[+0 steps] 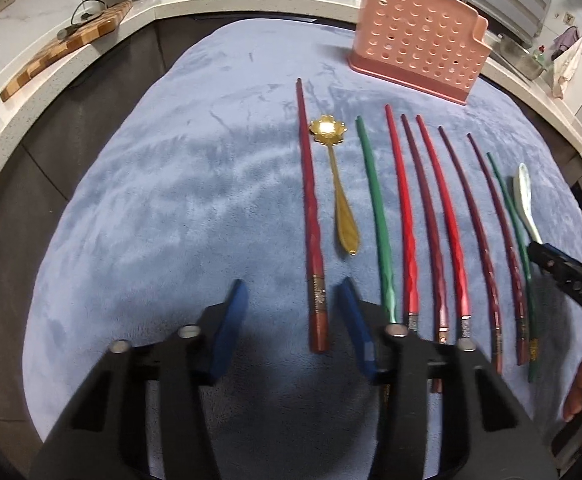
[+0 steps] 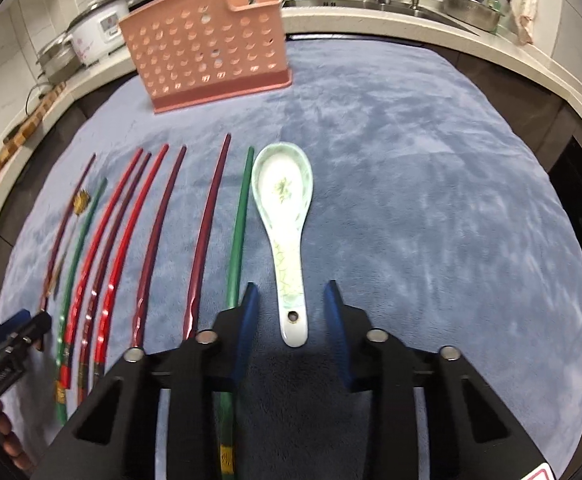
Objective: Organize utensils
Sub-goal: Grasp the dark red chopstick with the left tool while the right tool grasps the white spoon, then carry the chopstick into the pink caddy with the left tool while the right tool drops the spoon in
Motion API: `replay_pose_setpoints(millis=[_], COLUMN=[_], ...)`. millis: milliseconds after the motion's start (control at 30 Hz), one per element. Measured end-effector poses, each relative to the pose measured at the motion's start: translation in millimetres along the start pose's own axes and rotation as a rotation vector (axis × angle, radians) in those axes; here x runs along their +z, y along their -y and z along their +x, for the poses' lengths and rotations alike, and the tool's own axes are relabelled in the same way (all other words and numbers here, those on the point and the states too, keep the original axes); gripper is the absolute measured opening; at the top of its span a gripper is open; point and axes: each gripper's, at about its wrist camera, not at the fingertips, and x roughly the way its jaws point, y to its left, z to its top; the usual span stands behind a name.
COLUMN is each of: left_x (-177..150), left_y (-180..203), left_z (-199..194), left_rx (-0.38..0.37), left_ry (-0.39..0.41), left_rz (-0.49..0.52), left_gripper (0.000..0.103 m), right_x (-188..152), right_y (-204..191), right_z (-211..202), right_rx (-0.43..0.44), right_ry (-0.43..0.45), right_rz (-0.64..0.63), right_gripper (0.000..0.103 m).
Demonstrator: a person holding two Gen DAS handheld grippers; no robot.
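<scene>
The left gripper (image 1: 291, 286) is held with its two blue pads set moderately apart and angled down at the blue-grey plush cloth (image 1: 151, 200). One dark red chopstick (image 1: 311, 220) is seen lying between the jaws, nearer the right pad; neither pad is seen pressing on it. Just to the right of that chopstick and ahead of the right pad, one gold spoon (image 1: 343, 208) with a flower-shaped bowl is laid with its handle towards the gripper.

The right gripper (image 2: 291, 286) is likewise held partly open. The handle end of one white ceramic spoon (image 2: 287, 208) is framed between its jaws, with cloth visible on both sides of the handle, so nothing is gripped. One green chopstick (image 2: 237, 232) is laid just left of that spoon and is partly covered by the gripper's left finger.

Eight chopsticks in all are counted, laid roughly side by side with their thin tips pointing away from the grippers: four dark red, two bright red and two green. Apart from the one between the left jaws, they are spread between the two grippers. Two spoons are counted, the gold one and the ceramic one.

Farther ahead of both grippers, one pink perforated utensil holder (image 1: 419, 48) is stood upright at the far edge of the cloth, well apart from the utensils. Beyond it, on the counter, one rice cooker (image 2: 99, 28) and one wooden cutting board (image 1: 67, 48) are seen.
</scene>
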Motion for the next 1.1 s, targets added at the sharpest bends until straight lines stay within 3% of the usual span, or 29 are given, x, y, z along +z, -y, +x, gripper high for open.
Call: replay_pose_setpoints(millis=[100,200,467,700,1100], left_x=[-1,-2,1,20,107], left_y=[0,1,1,-6,-16], left_z=[-1,-3,-31,-69,-127], left_rx=[-0.019,-0.040,-0.060,-0.062,-0.054], left_ry=[-0.001,-0.001,0.053,0.146,0.353], left_rz=[-0.001,-0.001,-0.007,-0.024,-0.028], left_gripper=[0.019,0.007,0.007,0.007,0.007], right_x=[0,0,3,20,62], right_y=[-1,-1,0,5,10], right_z=[0,-4,-36,-70,-104], right_rx=[-0.001,0.004,0.025,0.061,0.120], right_ry=[0.011,0.022,0.081,0.152,0.230], right_rz=[-0.014,-0.018,-0.025,-0.010,0.006], right_gripper=[0.013,0.012,0.012,0.009,0.006])
